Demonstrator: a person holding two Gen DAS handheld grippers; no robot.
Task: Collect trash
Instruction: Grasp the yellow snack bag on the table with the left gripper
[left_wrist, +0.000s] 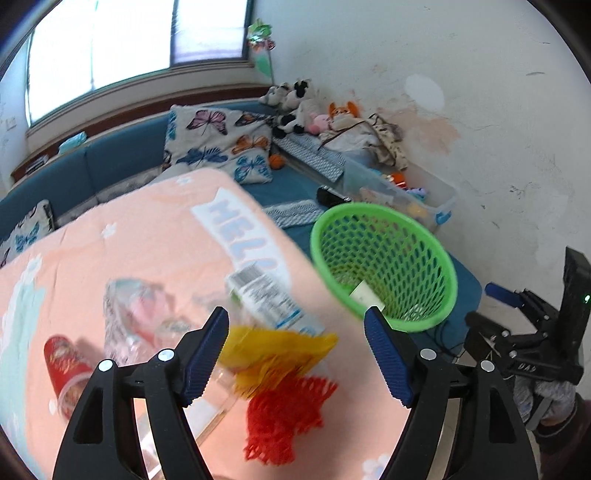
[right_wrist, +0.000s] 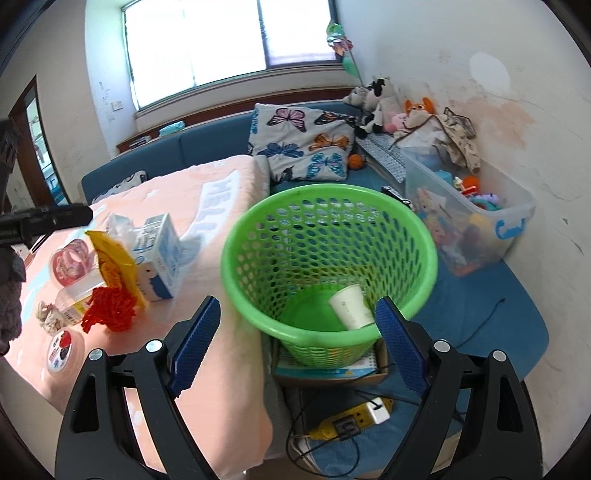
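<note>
Left tongs (left_wrist: 295, 354) gape wide, holding nothing; yellow wrapper (left_wrist: 280, 345) and red mesh net (left_wrist: 288, 417) lie between the blue pads on the peach blanket (left_wrist: 129, 251). Milk carton (left_wrist: 271, 301), clear plastic tub (left_wrist: 136, 317) and red cup (left_wrist: 66, 363) crowd close by. Right tongs (right_wrist: 295, 345) also spread wide and empty, just short of the green basket (right_wrist: 328, 258). Only the right view shows the paper cup (right_wrist: 351, 306) on the basket floor, the books (right_wrist: 328, 367) beneath it and a yellow power strip (right_wrist: 351, 421).
</note>
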